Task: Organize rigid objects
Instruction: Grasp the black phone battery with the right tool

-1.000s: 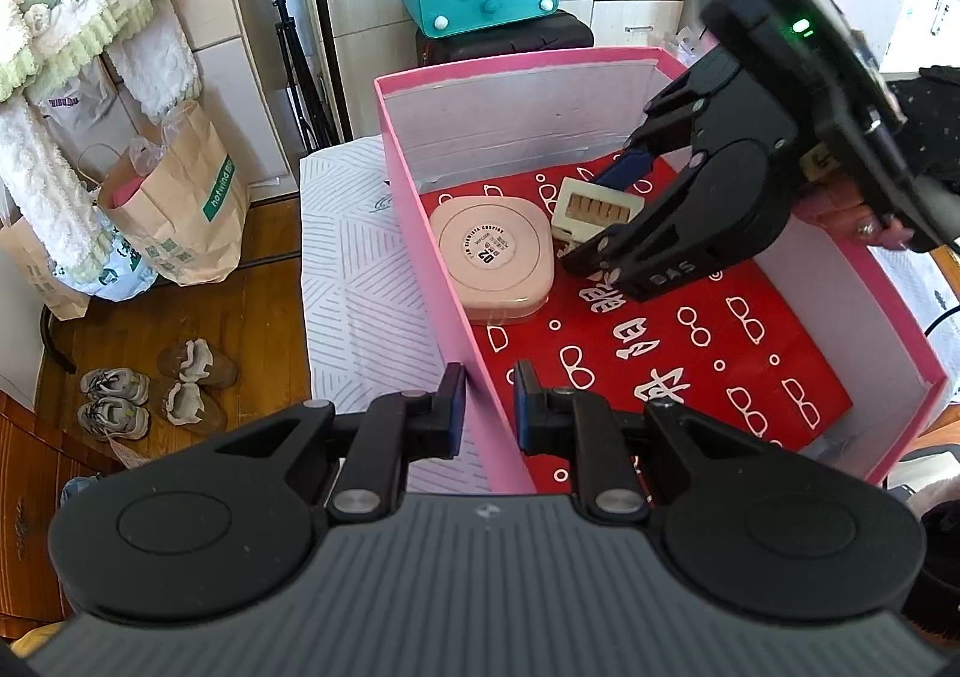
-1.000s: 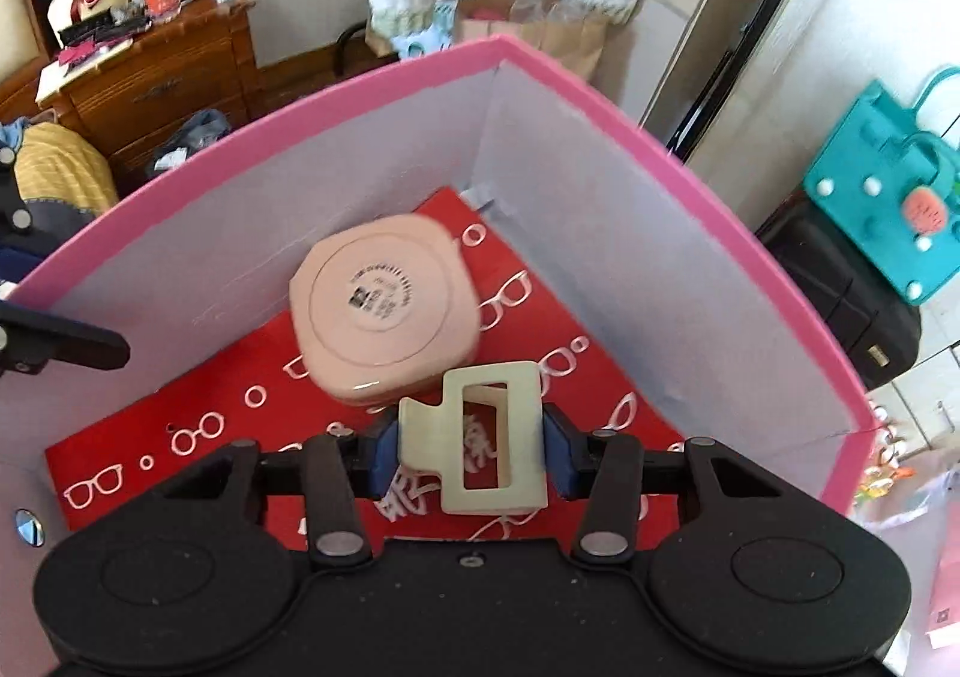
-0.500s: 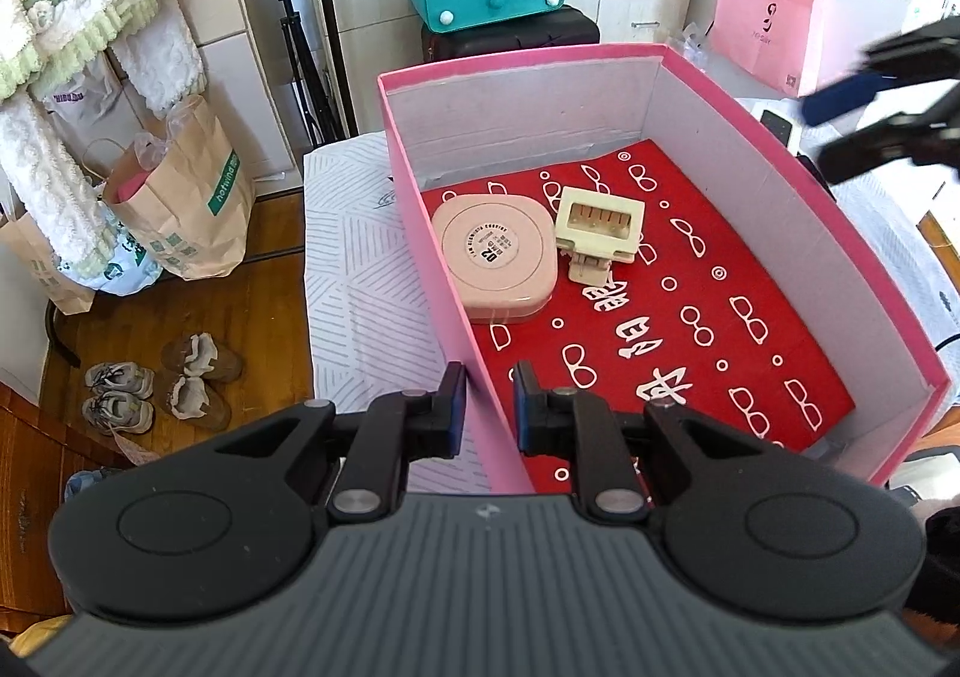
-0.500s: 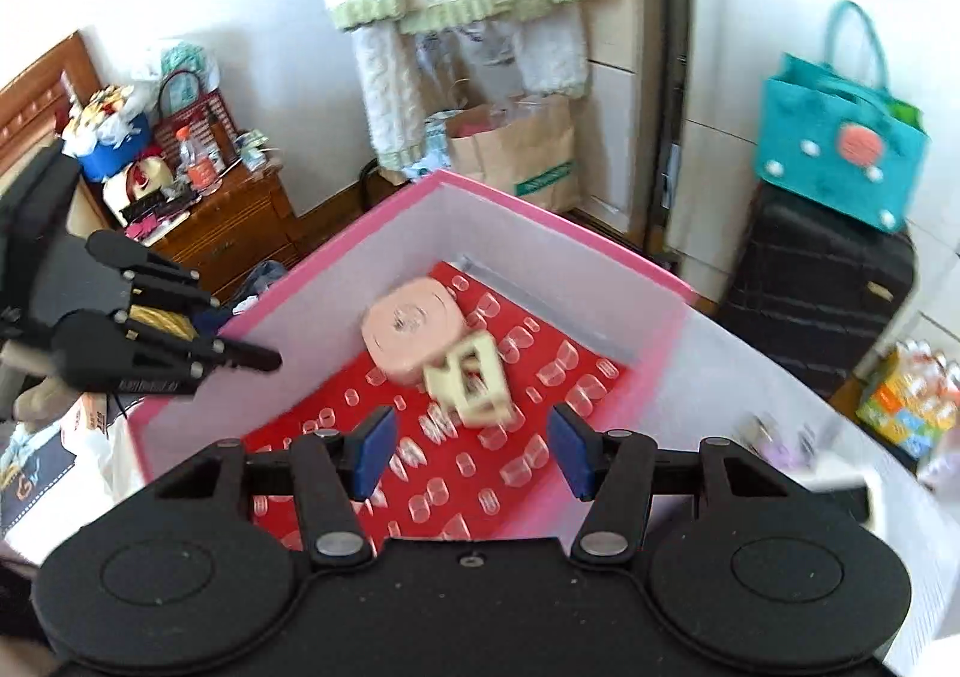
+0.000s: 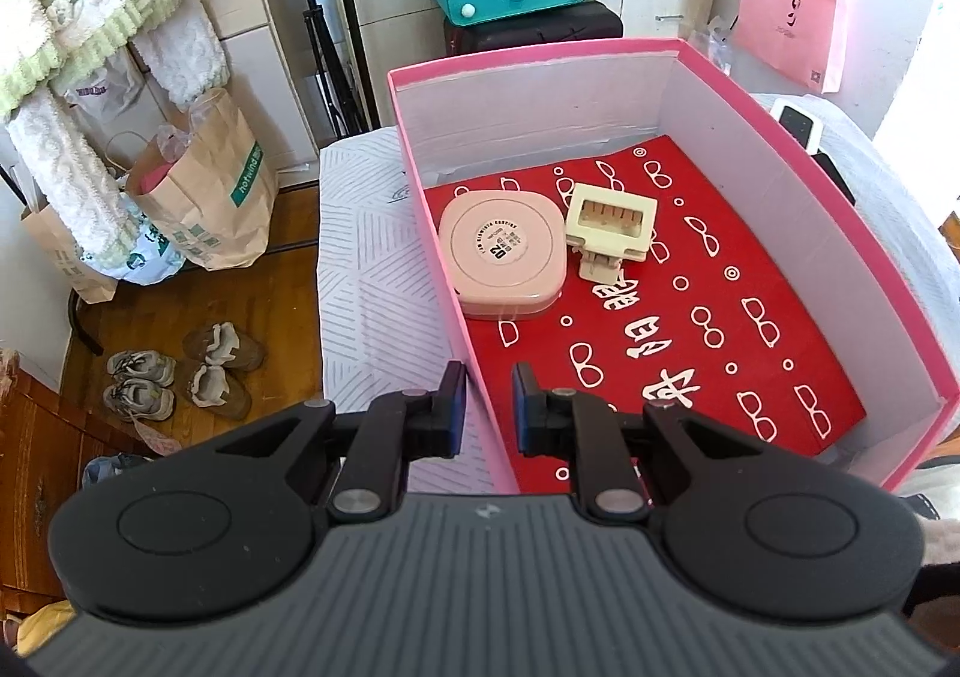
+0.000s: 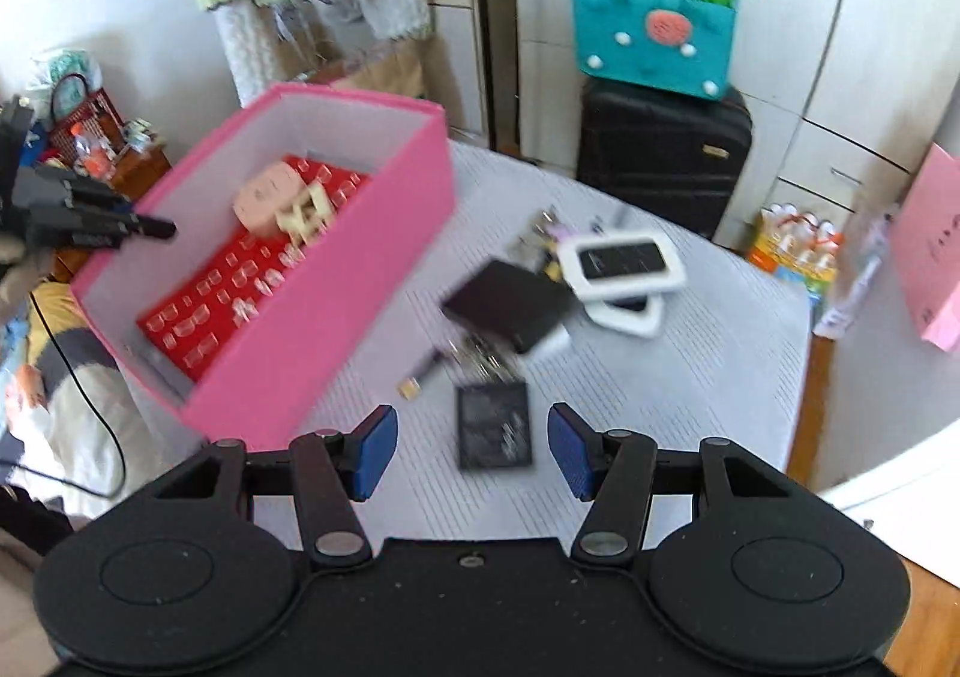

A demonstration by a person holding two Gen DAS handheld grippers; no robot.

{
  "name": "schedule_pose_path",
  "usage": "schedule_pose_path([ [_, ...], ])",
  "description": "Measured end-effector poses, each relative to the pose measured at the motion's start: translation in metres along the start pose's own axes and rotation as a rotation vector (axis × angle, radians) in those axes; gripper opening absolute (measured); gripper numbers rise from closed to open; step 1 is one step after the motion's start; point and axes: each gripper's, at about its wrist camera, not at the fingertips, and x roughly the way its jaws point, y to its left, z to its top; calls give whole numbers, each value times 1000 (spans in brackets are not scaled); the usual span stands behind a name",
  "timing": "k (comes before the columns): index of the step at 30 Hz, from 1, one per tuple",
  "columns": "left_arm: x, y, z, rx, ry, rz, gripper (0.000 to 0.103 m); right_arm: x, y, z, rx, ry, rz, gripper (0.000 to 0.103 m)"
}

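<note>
On the table (image 6: 690, 377), only the right view shows blurred, seemingly dark cases (image 6: 495, 425); left jaws pinch the box wall (image 5: 474, 377), right jaws wide, empty.

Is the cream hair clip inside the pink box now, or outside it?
Inside. The cream hair clip lies on the red floor of the pink box, just beside the pink square case; no hand-held gripper holds it.

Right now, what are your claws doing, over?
Left claw shut on pink box wall. Right claw open, empty, above black card. Hair clip and pink compact boxed. Nothing in the way.
</note>
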Motion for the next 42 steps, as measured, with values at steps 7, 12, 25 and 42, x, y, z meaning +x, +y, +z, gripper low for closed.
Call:
schedule_pose_path([
  [7, 0, -7, 1, 26, 10, 29, 15, 44, -14, -48, -13, -74, 12, 64],
  [12, 2, -13, 2, 64, 20, 59, 15, 76, -11, -53, -64, -94, -4, 64],
  [25, 4, -37, -1, 250, 38, 173, 14, 120, -9, -30, -118, -40, -13, 63],
  [42, 2, -34, 0, 258, 50, 157, 13, 106, -3, -27, -35, -14, -12, 54],
])
